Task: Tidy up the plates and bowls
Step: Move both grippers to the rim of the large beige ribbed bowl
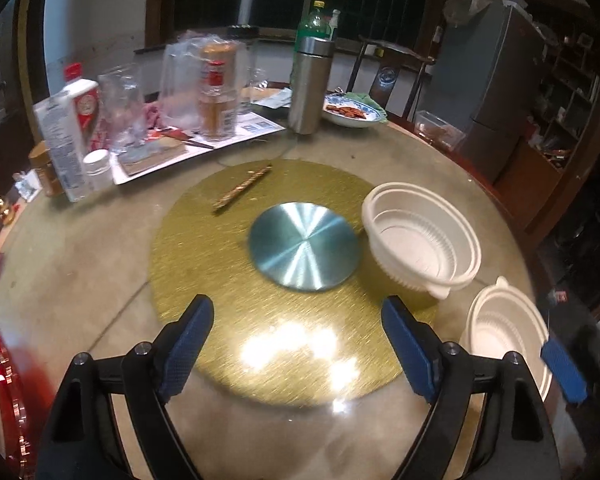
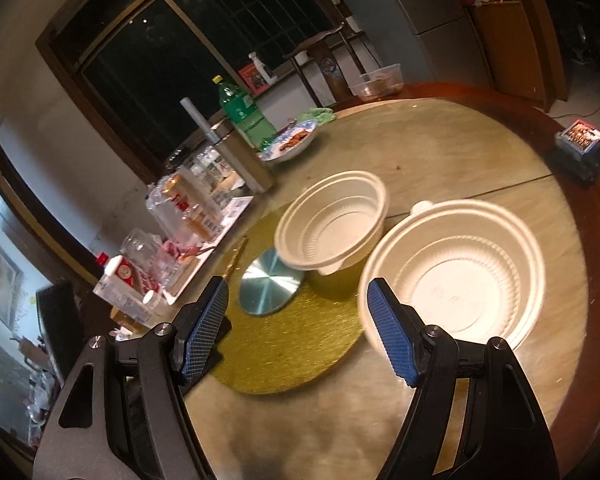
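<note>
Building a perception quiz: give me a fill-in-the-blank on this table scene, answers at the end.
1. Both white bowls are ____ inside.
2. The silver disc lies on a round ____ mat.
3. The left gripper and right gripper each hold ____.
4. The bottle by the window is ____.

Answers: empty; gold; nothing; green

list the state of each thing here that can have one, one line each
left hand-held gripper: open, nothing between the pads
right hand-held gripper: open, nothing held
far white bowl: upright, empty, tilted
near white bowl: upright, empty, on the table
green bottle: upright, capped
blue-rimmed dish: holds food
</note>
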A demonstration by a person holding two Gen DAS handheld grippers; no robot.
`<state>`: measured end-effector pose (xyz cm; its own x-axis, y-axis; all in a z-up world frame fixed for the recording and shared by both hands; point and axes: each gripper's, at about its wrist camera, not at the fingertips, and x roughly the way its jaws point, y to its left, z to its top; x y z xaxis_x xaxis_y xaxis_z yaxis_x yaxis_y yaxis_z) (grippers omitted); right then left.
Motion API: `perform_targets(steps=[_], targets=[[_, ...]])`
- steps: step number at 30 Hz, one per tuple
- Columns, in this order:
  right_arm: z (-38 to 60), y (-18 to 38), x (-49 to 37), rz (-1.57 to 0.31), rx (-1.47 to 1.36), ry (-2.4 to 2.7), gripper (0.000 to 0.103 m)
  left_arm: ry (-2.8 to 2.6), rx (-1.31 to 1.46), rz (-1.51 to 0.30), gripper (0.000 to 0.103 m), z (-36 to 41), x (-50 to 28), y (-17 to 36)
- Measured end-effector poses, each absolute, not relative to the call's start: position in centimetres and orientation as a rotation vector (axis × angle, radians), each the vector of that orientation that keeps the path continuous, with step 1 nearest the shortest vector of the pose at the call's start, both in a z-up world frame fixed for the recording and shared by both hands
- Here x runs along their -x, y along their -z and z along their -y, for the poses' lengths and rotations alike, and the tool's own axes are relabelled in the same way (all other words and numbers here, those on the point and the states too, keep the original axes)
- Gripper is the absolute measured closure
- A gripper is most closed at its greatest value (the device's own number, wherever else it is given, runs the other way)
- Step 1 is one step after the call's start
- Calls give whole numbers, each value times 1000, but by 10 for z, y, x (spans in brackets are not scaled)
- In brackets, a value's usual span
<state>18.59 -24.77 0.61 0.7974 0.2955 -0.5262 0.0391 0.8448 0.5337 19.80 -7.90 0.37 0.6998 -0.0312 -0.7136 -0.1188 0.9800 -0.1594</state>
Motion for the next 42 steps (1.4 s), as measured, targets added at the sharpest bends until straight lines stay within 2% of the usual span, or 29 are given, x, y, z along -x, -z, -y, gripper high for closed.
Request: perform_targets(steps=[10,24,36,41,42], targets=[[295,-12,-244,-757,-601,-192,30,-79,165,-845,17,106,-257,12],[338,16,-321,-893,-722,-157,30,-1,137,-847,17,133,-291,14],[317,35,-368,-1023,-636,-143,30,13,156,-869,17,123,-304,27],[313,43,-375,-1065,-612,-116,30,4,169,-865,19,120,-306,30],[313,44,-376,-1067,-608,-110,30,4,166,-863,22,121,-306,30]])
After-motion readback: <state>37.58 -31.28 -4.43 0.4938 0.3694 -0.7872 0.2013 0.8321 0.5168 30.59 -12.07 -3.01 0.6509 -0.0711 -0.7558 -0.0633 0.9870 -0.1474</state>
